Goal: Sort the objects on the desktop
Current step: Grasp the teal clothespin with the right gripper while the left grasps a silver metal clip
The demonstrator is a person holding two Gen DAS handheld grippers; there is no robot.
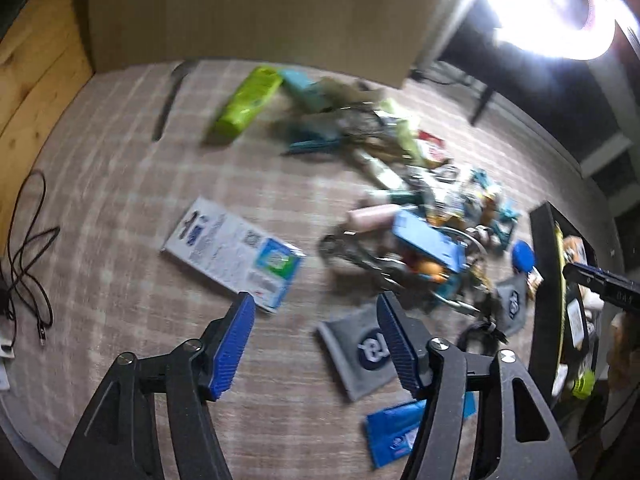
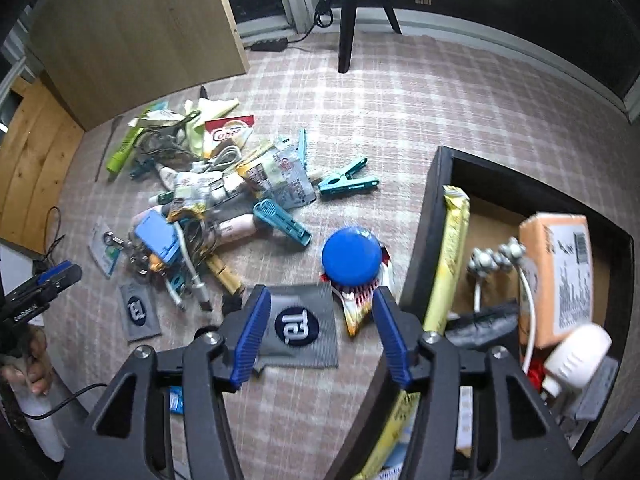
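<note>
Non-task stuff: checked cloth (image 2: pixel 420 128) under everything, wooden panel (image 2: pixel 132 32) far ahead-left of tool, tripod legs (image 2: pixel 346 32) far ahead, black cable (image 1: pixel 28 236) off left.

Glossy blue plastic lid (image 2: pixel 352 255) on matt checked cloth (image 2: pixel 400 112).

my right gripper (image 2: pixel 318 334) points down at a plaid cloth (image 2: pixel 400 120), blue pads apart with nothing held. between them lies a grey pouch (image 2: pixel 298 326) with a round dark logo. just beyond it, a blue round lid (image 2: pixel 352 256) rests on a crumpled wrapper (image 2: pixel 356 308). to my right, a dark box (image 2: pixel 436 216) holds packets. a jumbled pile (image 2: pixel 208 192) lies ahead left.
</note>
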